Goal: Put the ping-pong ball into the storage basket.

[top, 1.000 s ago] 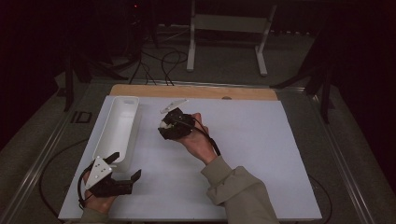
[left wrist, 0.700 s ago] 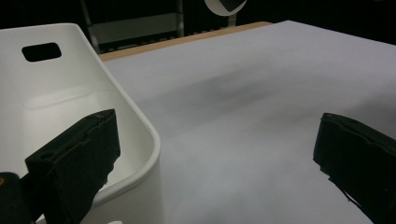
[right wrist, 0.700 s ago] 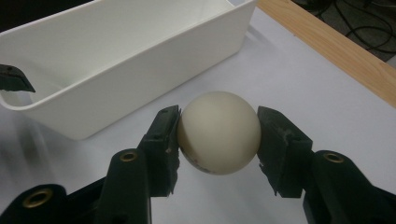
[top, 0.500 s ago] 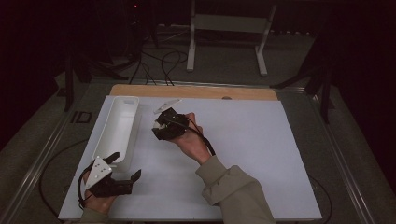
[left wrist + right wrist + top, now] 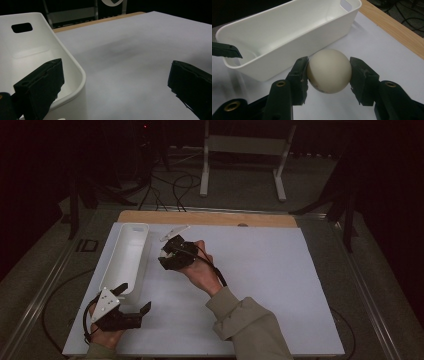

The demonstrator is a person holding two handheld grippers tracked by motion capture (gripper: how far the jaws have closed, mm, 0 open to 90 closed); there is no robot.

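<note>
— White table (image 5: 260, 270) under my grippers, dark room behind. Where's the ball?

— Right gripper (image 5: 328, 71) has the ball (image 5: 329, 70) pinched between both pads, just beside the bin (image 5: 287, 32), above the tabletop.

— And the left?

— My left gripper (image 5: 115, 82) sits near the bin's end, jaws spread wide with nothing between them.

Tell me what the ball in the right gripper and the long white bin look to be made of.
Ball: likely hard plastic, like a table-tennis ball; cream, matte, smooth, keeping its round shape between the fingers. Bin: apparently moulded plastic, white with a soft sheen, thin walls, rounded corners and a cut-out handle slot. Neither can be confirmed by look alone.
</note>
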